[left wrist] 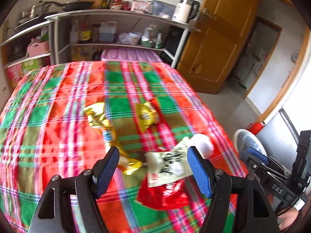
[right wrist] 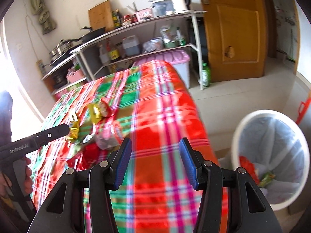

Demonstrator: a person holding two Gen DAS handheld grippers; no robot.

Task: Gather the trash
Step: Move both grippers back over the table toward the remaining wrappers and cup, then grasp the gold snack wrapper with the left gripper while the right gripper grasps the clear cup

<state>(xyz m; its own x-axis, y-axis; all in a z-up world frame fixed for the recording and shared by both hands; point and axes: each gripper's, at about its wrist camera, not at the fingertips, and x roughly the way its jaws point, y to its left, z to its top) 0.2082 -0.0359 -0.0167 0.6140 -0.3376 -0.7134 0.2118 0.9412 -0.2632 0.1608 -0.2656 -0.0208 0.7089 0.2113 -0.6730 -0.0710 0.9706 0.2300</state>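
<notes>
The left gripper (left wrist: 153, 167) is hanging over a plaid cloth (left wrist: 58, 116), its ribbed blue pads (left wrist: 198, 172) spread wide and gripping nothing. Between them a flat white packet (left wrist: 167, 167) with black print is lying on a glossy red wrapper (left wrist: 167, 196). A crinkled gold wrapper (left wrist: 101, 120), long and twisted, is stretching from beside the left pad away across the cloth. A puffy yellow packet (left wrist: 145, 116) is lying further back, apart from the gold one. A round white wad (left wrist: 202, 142) is sitting just behind the right pad, touching the white packet's corner.

The right gripper (right wrist: 154, 161) is hovering above the cloth's near edge, released too, with only woven checks of red, green and pink between its pads (right wrist: 187, 163). To its right, on the floor beside the cloth's edge, a round white bin (right wrist: 245, 128) with a thin pale liner is standing; a red scrap (right wrist: 246, 165) and a green scrap (right wrist: 267, 178) are lying inside. Both views are blurred, so the packet print is not readable.

A metal shelf (left wrist: 120, 13) with pans and bottles and a panelled wooden door (right wrist: 233, 29) are standing behind.
</notes>
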